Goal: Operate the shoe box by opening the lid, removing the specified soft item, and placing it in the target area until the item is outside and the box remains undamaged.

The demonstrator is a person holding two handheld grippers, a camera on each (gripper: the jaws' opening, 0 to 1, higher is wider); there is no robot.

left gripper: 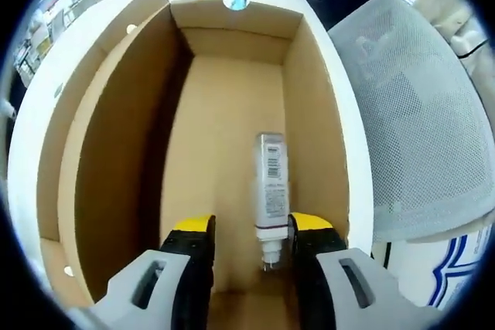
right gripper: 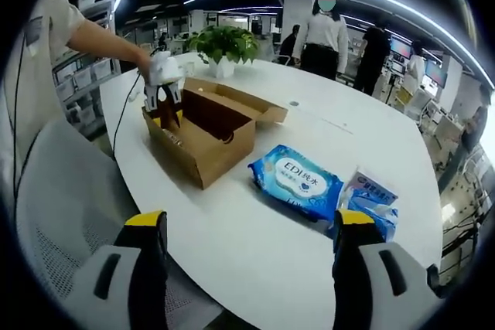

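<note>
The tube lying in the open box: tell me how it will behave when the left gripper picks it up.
The tube looks slim and smooth, so it may slip or roll between the left gripper jaws. It seems light. Being a soft tube, it would probably dent under a hard squeeze.

One view close inside, one far back.
Left gripper view peers down into the shoe box (left gripper: 232,113) beyond its jaws; right gripper view faces the same box (right gripper: 203,130) across the desk (right gripper: 325,152).

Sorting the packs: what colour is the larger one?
Blue with white lettering, best in the right gripper view.
</note>
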